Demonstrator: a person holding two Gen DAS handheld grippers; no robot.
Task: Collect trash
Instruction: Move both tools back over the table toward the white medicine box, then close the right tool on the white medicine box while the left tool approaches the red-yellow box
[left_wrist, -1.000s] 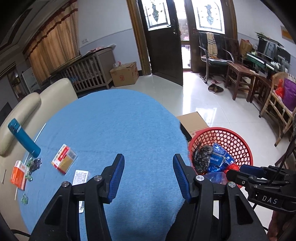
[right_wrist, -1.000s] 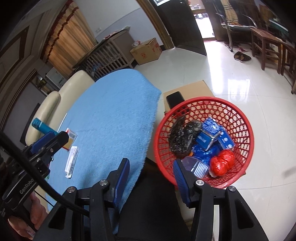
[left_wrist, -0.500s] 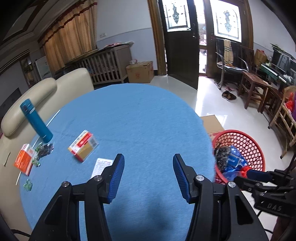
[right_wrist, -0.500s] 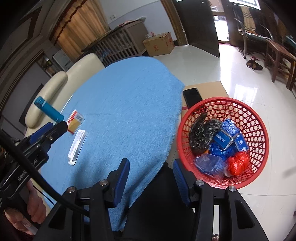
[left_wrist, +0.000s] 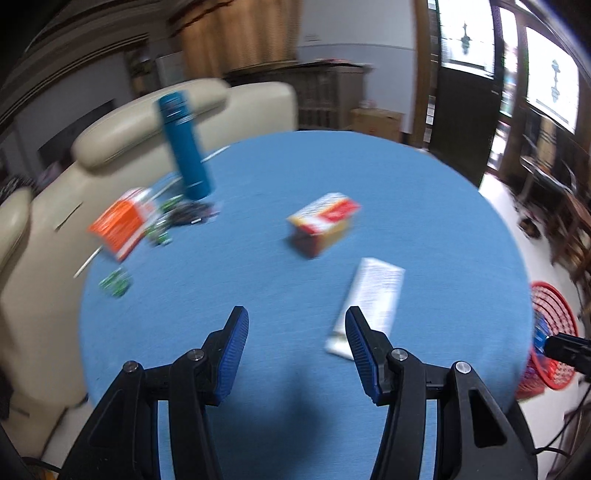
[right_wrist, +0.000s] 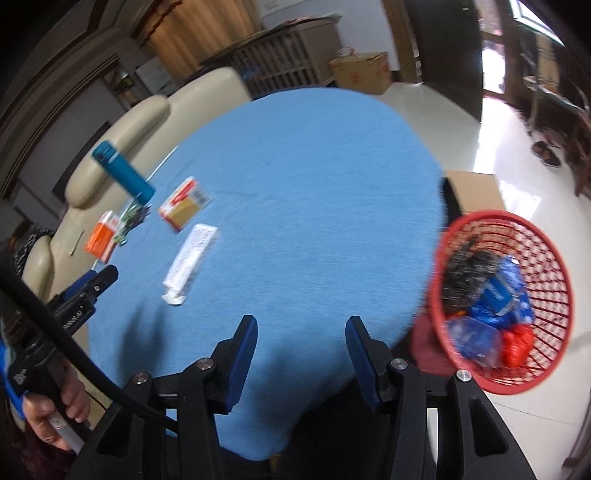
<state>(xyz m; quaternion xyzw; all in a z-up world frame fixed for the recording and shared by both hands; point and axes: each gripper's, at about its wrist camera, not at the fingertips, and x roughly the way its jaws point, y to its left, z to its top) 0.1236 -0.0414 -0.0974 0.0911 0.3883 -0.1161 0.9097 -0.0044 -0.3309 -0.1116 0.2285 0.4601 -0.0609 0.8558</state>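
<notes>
I can't read any text: print on the white packet (left_wrist: 373, 299) and the red-and-yellow box (left_wrist: 323, 221) is blurred.

Table (right_wrist: 332, 184): carton (right_wrist: 184, 207) left of centre, flat packet (right_wrist: 190, 258) just nearer; bottle (right_wrist: 123, 172) behind. Basket (right_wrist: 546, 332) on floor, right.
</notes>
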